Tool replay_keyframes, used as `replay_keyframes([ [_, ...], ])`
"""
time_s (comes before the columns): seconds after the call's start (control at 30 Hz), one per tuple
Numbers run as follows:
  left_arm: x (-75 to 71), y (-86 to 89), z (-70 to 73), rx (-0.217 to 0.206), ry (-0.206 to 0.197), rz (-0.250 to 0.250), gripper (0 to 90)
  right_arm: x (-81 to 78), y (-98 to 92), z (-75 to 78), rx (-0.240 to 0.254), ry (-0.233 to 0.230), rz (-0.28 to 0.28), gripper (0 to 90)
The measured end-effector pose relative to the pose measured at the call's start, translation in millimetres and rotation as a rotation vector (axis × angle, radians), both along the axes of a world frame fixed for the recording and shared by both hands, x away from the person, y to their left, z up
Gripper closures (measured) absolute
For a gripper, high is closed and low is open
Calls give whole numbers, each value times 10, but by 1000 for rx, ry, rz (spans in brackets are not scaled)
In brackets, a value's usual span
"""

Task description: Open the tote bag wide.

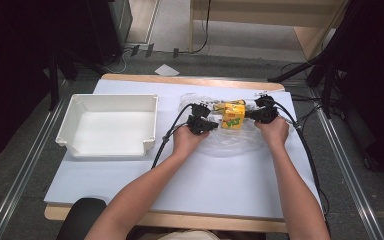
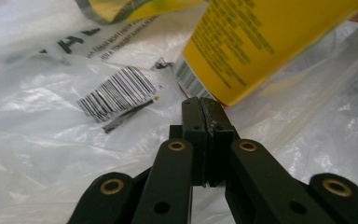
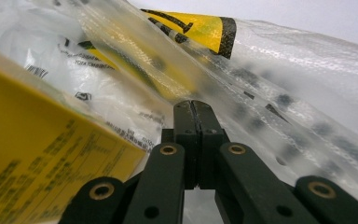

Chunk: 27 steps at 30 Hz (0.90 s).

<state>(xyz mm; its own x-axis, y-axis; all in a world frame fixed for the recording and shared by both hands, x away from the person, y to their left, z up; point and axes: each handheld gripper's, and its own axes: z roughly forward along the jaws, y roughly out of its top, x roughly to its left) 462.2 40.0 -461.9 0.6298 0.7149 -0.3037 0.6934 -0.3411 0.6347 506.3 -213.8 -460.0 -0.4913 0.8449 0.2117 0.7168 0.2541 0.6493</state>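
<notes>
My forearms reach up the table; my left gripper (image 1: 211,123) and right gripper (image 1: 252,114) both have their jaws pressed together, whether pinching film I cannot tell. The yellow carton (image 1: 233,116) stands between them on the clear plastic bag (image 1: 230,145). The white tray (image 1: 111,125) sits at nine o'clock.

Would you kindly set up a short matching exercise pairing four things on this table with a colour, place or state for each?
Things:
1. carton
2. tray
3. plastic bag
4. left gripper

Descriptions:
A. white, at the table's left side
B. jaws closed together
C. yellow with printed text
D. clear and crinkled, bearing a barcode

Pairs: 1-C, 2-A, 3-D, 4-B
</notes>
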Motion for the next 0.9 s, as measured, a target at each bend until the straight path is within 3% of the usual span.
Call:
replay_keyframes([
  [0.37, -231, -14, -107, -2, 5, -55, 899, 177, 81, -82, 22, 13, -53, 900],
  [0.63, -438, 6, -121, -8, 2, -114, 900, 288, 143, -138, 25, -17, -59, 900],
  [0.9, -683, -1, -134, -19, 2, -174, 900, 353, 205, -158, 4, -14, -69, 898],
])
